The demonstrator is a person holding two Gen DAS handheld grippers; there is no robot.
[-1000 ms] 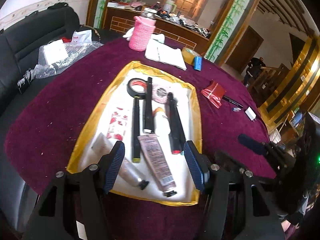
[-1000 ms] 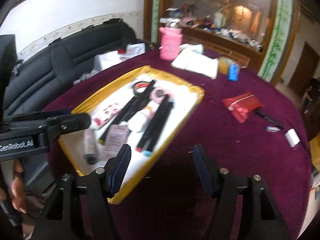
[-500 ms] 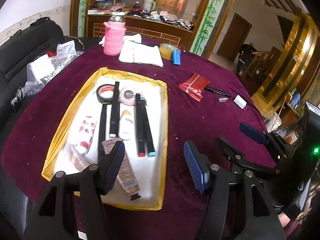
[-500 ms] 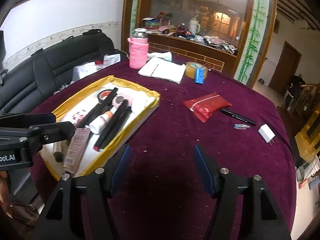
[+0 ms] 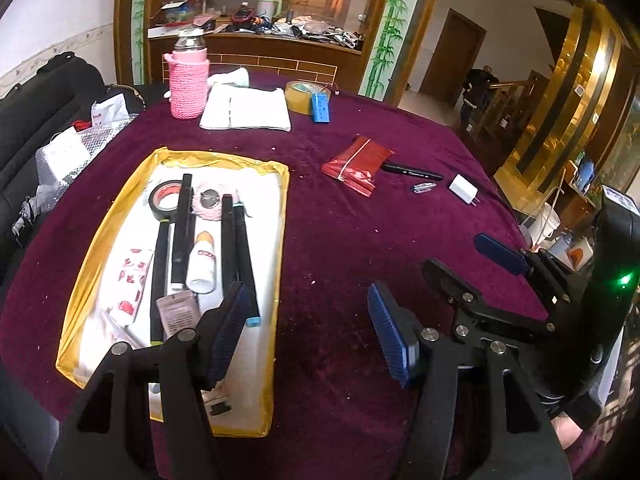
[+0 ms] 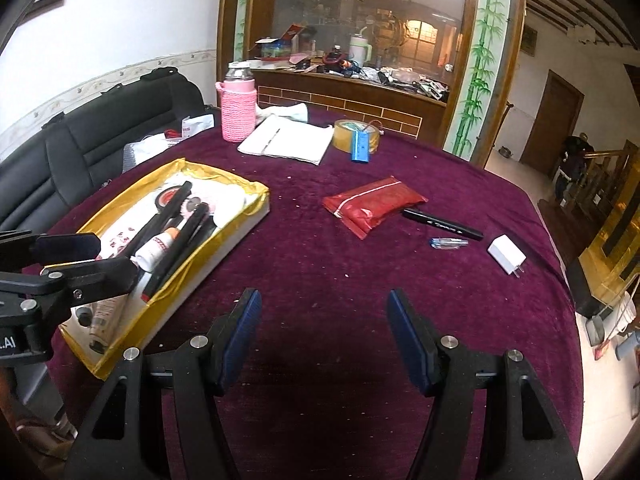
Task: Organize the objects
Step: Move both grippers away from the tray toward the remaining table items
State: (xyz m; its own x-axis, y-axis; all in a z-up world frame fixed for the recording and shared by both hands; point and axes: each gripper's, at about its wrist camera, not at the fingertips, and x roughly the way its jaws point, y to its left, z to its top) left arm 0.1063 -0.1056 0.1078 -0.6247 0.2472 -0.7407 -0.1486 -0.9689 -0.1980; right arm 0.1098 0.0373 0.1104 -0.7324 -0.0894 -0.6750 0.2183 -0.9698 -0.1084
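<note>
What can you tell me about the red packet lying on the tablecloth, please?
The red packet is a flat, glossy pouch, seemingly plastic, with a thin white stripe along one side. It lies flat and slightly crumpled on the purple tablecloth, to the right of the gold-rimmed tray. A black marker lies at its right corner, seemingly touching it. Neither gripper touches it.
</note>
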